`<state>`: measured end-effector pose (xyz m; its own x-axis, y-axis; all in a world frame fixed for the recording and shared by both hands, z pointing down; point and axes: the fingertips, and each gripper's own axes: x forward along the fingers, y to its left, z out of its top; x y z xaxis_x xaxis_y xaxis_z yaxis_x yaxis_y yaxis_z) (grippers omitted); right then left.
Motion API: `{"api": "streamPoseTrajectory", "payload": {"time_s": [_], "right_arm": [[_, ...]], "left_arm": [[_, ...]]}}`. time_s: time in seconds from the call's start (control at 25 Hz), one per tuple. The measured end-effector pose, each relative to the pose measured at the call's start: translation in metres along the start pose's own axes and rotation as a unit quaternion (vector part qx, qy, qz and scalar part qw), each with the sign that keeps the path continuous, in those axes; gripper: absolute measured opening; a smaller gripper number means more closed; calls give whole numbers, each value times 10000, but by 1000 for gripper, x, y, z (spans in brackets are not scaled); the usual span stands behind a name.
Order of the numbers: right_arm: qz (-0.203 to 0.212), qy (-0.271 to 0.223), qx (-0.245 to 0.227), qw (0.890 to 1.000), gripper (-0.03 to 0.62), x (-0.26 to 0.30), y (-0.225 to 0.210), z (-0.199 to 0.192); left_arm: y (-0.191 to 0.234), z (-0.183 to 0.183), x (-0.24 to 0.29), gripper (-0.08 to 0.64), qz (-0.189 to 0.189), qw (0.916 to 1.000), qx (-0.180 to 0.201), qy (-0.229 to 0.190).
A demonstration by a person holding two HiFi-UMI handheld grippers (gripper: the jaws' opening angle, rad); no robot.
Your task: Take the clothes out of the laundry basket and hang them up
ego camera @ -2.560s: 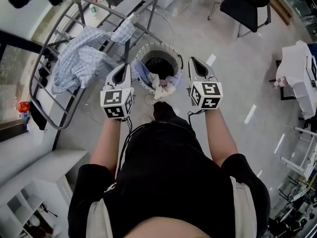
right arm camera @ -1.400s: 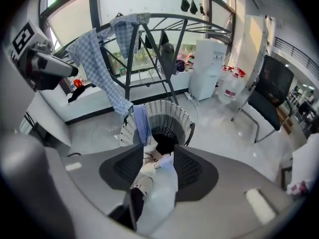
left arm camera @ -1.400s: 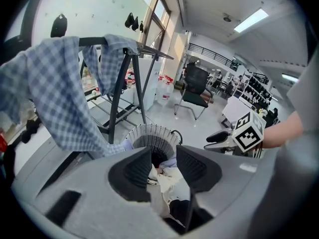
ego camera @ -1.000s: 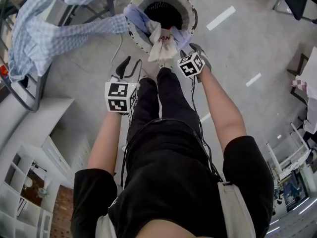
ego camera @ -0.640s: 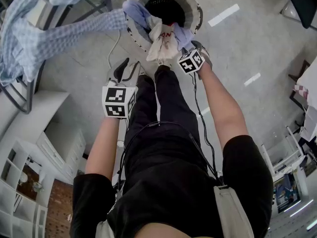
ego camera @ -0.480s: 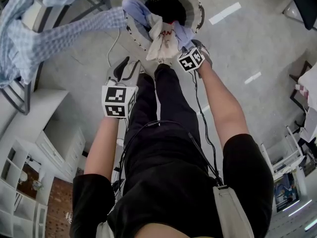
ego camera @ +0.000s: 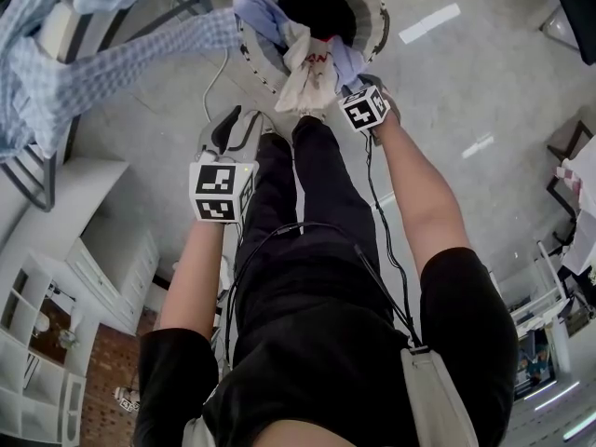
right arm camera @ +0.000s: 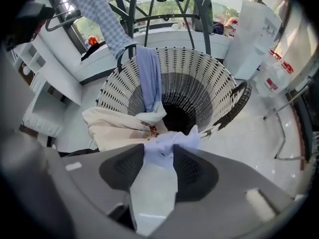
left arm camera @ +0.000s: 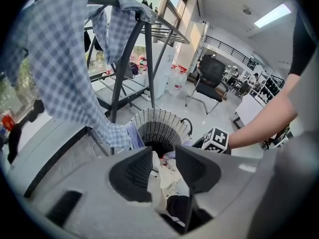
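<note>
The white woven laundry basket (ego camera: 377, 17) (right arm camera: 209, 78) (left arm camera: 164, 121) stands on the floor ahead of the person's feet. A cream garment (ego camera: 307, 73) (right arm camera: 114, 128) and a lavender cloth (ego camera: 345, 63) (right arm camera: 164, 146) hang over its near rim. A light blue strip (right arm camera: 148, 78) is draped over the far-left rim. My right gripper (ego camera: 358, 87) (right arm camera: 163, 151) is at the near rim. Its jaws are closing, with the bunched lavender cloth between the tips. My left gripper (ego camera: 237, 127) (left arm camera: 163, 156) hangs open and holds nothing, beside the left leg and short of the basket.
A blue checked shirt (ego camera: 74, 73) (left arm camera: 50, 68) hangs on the dark metal drying rack (left arm camera: 147, 49) left of the basket. White shelves (ego camera: 56, 296) stand at the lower left. An office chair (left arm camera: 209, 78) is beyond the basket. Water bottles (right arm camera: 271, 78) stand to the right.
Both grippers have come down from chest height toward the basket. The right one reached the near rim a second ago and has stayed there. The left has hardly moved.
</note>
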<state>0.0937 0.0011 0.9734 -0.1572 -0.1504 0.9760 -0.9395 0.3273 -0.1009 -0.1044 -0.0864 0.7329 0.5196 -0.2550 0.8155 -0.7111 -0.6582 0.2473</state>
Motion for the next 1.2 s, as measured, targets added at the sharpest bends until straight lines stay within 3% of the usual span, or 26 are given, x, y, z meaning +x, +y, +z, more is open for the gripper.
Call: {"api": "streamPoseTrajectory", "payload": {"time_s": [0.44, 0.68, 0.92, 1.2], "right_arm": [[404, 5, 355, 9986, 69, -8, 15, -4], [459, -19, 517, 9976, 52, -23, 22, -5], [246, -525, 1061, 9927, 52, -63, 18, 11], [-145, -1388, 1592, 9773, 52, -159, 6, 38]], "left_arm": [[-13, 7, -6, 143, -21, 10000, 48, -16], [-17, 17, -13, 143, -47, 9999, 114, -91], [-16, 31, -25, 143, -111, 9993, 219, -265], [-21, 46, -53, 143, -318, 9975, 396, -494]]}}
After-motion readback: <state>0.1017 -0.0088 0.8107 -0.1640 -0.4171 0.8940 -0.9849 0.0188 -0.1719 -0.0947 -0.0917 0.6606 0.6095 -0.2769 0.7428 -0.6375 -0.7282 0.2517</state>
